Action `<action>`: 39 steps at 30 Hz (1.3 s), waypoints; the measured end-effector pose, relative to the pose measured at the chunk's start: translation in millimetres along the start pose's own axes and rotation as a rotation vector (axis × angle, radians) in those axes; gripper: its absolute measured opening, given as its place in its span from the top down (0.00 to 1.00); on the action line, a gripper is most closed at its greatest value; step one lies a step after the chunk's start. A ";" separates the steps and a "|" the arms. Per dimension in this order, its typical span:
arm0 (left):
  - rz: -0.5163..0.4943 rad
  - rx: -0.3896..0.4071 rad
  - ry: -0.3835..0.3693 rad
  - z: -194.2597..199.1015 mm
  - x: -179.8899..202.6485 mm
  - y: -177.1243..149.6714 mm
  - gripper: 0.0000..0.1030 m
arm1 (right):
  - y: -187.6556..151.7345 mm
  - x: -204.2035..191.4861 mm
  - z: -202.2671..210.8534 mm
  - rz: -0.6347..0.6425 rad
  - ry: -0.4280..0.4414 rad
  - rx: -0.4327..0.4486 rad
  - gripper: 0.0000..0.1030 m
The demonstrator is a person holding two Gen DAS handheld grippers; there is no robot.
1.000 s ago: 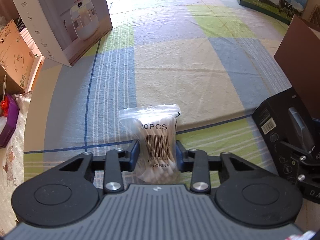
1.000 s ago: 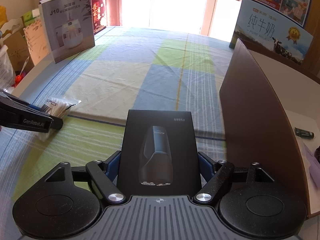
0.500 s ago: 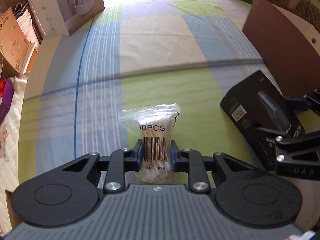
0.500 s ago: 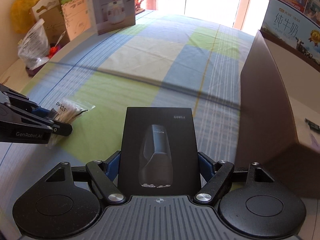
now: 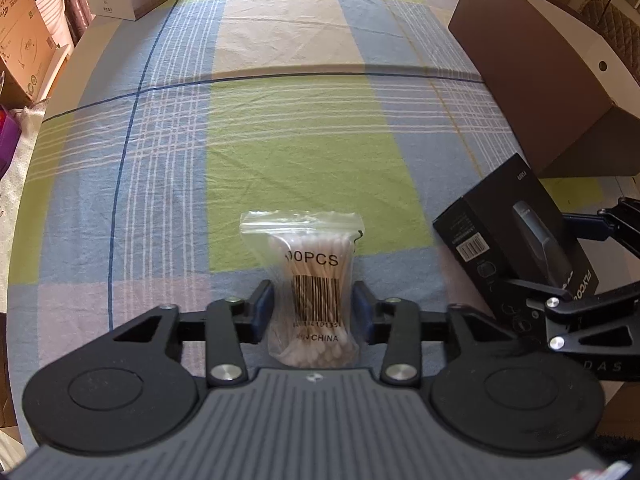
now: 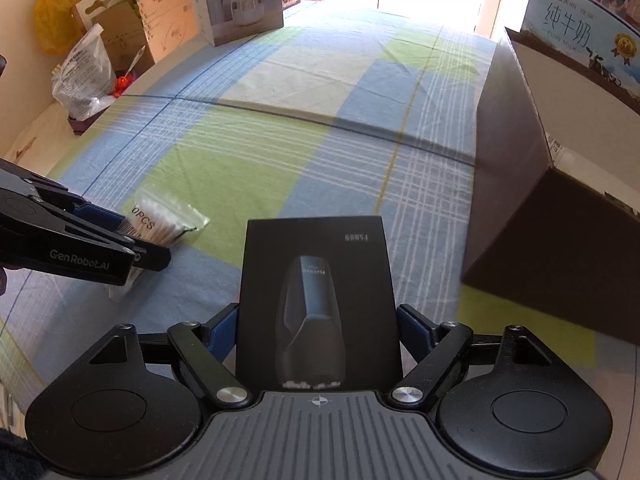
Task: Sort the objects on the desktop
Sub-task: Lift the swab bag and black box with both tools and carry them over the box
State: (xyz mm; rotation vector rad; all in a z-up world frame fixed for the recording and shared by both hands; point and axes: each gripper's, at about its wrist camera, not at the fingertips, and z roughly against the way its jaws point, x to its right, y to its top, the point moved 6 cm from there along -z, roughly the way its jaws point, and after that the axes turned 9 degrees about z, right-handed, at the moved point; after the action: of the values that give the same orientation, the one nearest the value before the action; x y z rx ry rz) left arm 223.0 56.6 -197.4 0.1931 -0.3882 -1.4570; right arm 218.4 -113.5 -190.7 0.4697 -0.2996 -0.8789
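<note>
A clear zip bag of cotton swabs (image 5: 316, 280) lies on the checked tablecloth (image 5: 280, 140). It sits between the blue pads of my left gripper (image 5: 314, 308), whose jaws are opening, and it no longer looks pinched. The right wrist view shows the same bag of cotton swabs (image 6: 160, 220) at the left gripper (image 6: 136, 248). A black shaver box (image 6: 316, 280) lies between the pads of my right gripper (image 6: 318, 324). Those jaws are opening too and stand just off the box's sides. In the left wrist view the shaver box (image 5: 516, 240) rests at the right.
A large open brown cardboard box (image 6: 520, 200) stands right of the shaver box. A white humidifier box (image 6: 240, 0) stands at the far left of the table and a milk carton (image 6: 580, 40) at the far right. Bags and cartons (image 6: 80, 76) crowd beyond the left edge.
Both grippers have drawn back toward the near side of the table with their objects. The left jaws have spread off the squeezed swab bag. The right pads have widened slightly around the shaver box.
</note>
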 end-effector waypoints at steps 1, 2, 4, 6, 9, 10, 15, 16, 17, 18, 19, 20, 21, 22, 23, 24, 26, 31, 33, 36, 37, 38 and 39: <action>0.002 0.003 0.008 -0.9 0.5 1.2 0.57 | 3.0 0.3 0.0 0.003 -0.005 0.011 0.19; 0.001 0.009 0.016 -1.8 1.0 2.7 0.55 | 5.6 0.6 -0.2 0.005 -0.008 0.023 0.18; 0.002 0.020 0.030 -4.6 1.7 6.7 0.55 | 9.8 1.7 -3.1 0.009 -0.008 0.021 0.18; -0.002 0.026 0.043 -6.3 3.2 8.8 0.55 | 12.0 2.0 -4.7 0.014 -0.004 0.023 0.19; -0.024 0.030 0.063 -6.8 6.4 7.6 0.58 | 10.3 -0.9 -4.8 0.042 -0.002 0.024 0.26; -0.028 0.032 0.066 -6.4 7.0 6.6 0.61 | 9.6 -1.3 -4.1 0.047 -0.004 0.027 0.26; -0.023 0.028 0.056 -2.5 9.5 1.8 0.73 | 5.7 -1.4 -0.9 0.052 0.010 0.027 0.27; -0.020 0.028 0.056 -1.8 9.8 0.8 0.74 | 4.8 -1.3 -0.1 0.050 0.014 0.026 0.27; -0.018 0.028 0.056 -1.0 10.5 -0.5 0.74 | 3.7 -1.2 0.8 0.048 0.020 0.026 0.27; -0.015 0.027 0.054 -0.3 10.8 -1.3 0.74 | 2.8 -1.0 1.6 0.043 0.026 0.026 0.27; -0.012 0.026 0.052 0.6 11.4 -2.5 0.75 | 1.8 -0.7 2.8 0.036 0.035 0.025 0.27; -0.011 0.027 0.049 2.0 12.3 -4.0 0.75 | 0.8 -0.1 4.3 0.028 0.046 0.026 0.27; -0.010 0.028 0.049 3.4 12.8 -4.7 0.75 | 0.0 0.6 6.3 0.018 0.056 0.029 0.27; -0.010 0.031 0.048 4.9 13.1 -5.0 0.76 | -0.4 1.2 8.6 0.011 0.063 0.034 0.27; -0.008 0.035 0.047 7.1 13.3 -5.2 0.76 | -0.4 1.7 11.8 0.005 0.071 0.041 0.27; -0.006 0.040 0.045 9.6 13.9 -5.0 0.76 | 0.0 2.1 15.2 -0.001 0.079 0.049 0.27; -0.004 0.053 0.040 16.4 15.0 -3.6 0.76 | 1.5 3.4 22.7 -0.019 0.101 0.067 0.27; -0.005 0.101 0.020 40.0 21.0 4.0 0.77 | 10.2 6.0 48.0 -0.053 0.147 0.132 0.27; -0.009 0.127 0.012 51.0 25.0 7.9 0.77 | 14.4 8.1 59.6 -0.059 0.152 0.159 0.27; -0.012 0.162 -0.004 67.1 32.6 14.2 0.77 | 18.7 13.6 76.0 -0.073 0.155 0.195 0.27; -0.014 0.170 -0.009 71.5 35.1 16.0 0.77 | 19.6 17.0 82.0 -0.079 0.154 0.207 0.27; -0.018 0.178 -0.012 75.4 37.9 17.5 0.77 | 20.5 20.2 87.7 -0.086 0.153 0.220 0.27; -0.022 0.185 -0.015 79.1 41.3 18.9 0.77 | 21.0 24.1 94.2 -0.094 0.150 0.234 0.27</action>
State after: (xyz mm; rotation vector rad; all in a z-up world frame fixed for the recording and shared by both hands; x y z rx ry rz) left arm 213.9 26.3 -111.9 0.3360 -0.5347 -1.4448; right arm 205.9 -146.4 -97.7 0.7684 -0.2454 -0.8987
